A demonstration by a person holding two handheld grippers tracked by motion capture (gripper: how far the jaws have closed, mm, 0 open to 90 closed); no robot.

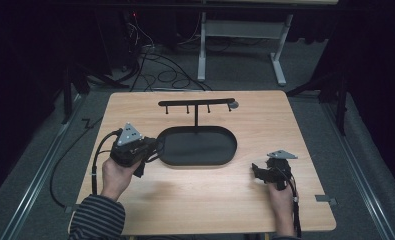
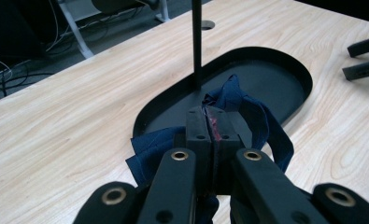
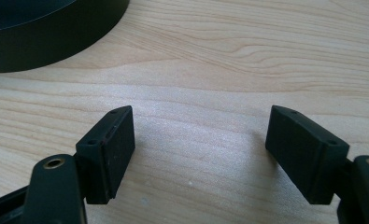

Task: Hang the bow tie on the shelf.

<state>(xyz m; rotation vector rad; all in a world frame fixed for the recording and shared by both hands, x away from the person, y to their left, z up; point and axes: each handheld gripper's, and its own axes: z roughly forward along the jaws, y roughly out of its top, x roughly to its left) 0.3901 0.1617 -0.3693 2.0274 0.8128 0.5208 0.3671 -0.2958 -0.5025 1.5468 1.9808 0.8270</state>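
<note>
High view: the left tongs (image 1: 152,150) are hovering at the black tray's (image 1: 225,155) edge, under the hook rack (image 1: 196,103).

Left gripper view: they are clamping a navy cloth (image 2: 247,109); hanging is probably still ahead.

Right gripper view: the right tongs (image 3: 201,149) are gaping wide, empty, over the tabletop (image 3: 247,56).

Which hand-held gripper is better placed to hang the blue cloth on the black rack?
Left. The left hand-held gripper is shut on the blue cloth beside the rack; the right hand-held gripper rests open and apart.

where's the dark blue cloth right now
The dark blue cloth is pinched in the left tongs, hanging over the near left rim of the black oval tray, just in front of the thin black stand post.
</note>
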